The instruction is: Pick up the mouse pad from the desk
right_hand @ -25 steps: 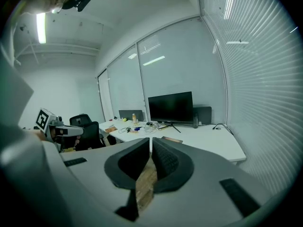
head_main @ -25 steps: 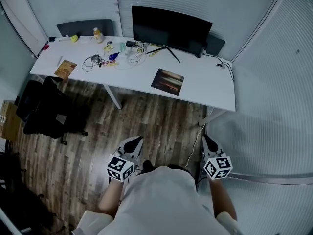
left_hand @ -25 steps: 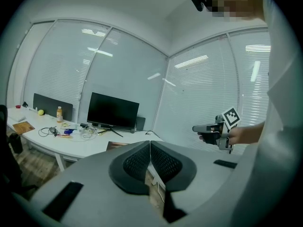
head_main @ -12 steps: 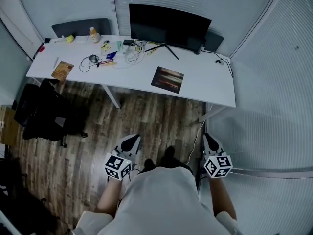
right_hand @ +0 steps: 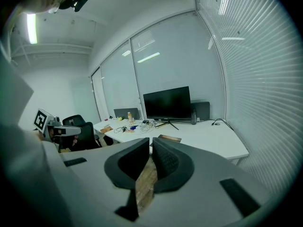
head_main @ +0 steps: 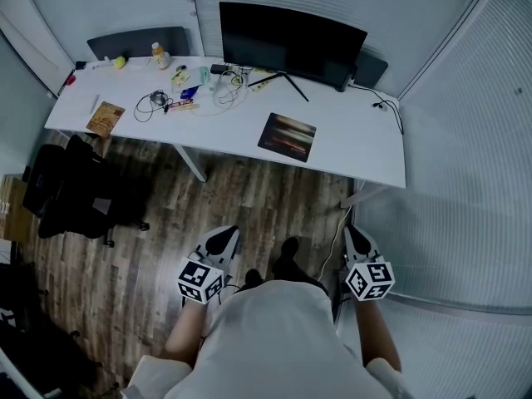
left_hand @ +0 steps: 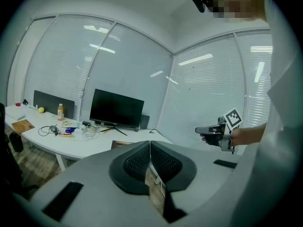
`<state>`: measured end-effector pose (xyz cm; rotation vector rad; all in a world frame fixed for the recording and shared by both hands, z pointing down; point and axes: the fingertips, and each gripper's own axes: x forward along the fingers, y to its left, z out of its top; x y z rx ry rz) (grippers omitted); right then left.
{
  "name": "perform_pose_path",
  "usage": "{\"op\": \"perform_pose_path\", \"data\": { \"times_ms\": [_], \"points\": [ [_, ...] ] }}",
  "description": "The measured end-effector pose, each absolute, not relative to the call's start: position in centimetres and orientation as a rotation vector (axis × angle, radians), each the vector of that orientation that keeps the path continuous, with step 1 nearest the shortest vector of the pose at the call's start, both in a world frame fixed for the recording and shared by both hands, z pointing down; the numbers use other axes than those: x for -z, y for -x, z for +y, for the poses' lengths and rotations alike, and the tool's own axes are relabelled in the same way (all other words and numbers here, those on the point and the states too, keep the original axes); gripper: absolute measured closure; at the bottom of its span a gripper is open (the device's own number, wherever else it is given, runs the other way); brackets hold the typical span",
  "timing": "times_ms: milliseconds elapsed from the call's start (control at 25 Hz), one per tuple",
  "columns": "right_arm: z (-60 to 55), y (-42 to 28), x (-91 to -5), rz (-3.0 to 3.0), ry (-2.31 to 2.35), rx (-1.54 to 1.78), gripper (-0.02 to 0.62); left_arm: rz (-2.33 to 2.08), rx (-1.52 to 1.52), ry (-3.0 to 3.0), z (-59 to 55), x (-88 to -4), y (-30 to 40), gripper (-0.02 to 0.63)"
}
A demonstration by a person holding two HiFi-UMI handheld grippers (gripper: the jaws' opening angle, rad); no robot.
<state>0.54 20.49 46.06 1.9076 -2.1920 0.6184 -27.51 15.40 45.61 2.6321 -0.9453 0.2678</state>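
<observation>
The mouse pad [head_main: 287, 136] lies flat on the white table [head_main: 366, 152], at 6 o'clock from the monitor [head_main: 291, 44] — well apart from both grippers. The left gripper [head_main: 228, 233], at 7 o'clock of the pad, has its jaws pressed together. The right gripper [head_main: 352, 231], at 5 o'clock, has its jaws barely parted — nothing between.

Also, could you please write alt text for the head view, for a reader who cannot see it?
A person stands on a wooden floor before a white desk, left hand-held gripper and right hand-held gripper held low. On the desk: a mouse pad, a black monitor behind it, clutter at left.
</observation>
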Motion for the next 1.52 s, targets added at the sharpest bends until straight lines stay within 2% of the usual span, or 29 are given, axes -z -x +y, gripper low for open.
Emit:
{"op": "perform_pose_path", "data": {
  "times_ms": [920, 1520],
  "points": [
    [5.9, -8.1, -48.8, -2.285, -1.709, -0.730, 0.555, -1.005, -0.397, -2.566, 4.4, -47.0, 17.4, 0.588],
    [2.3, -12.2, -53.1, -2.307, -1.519, -0.835, 0.555, -0.942, -0.496, -2.552, -0.2, -49.9, 8.8, 0.588]
  ]
}}
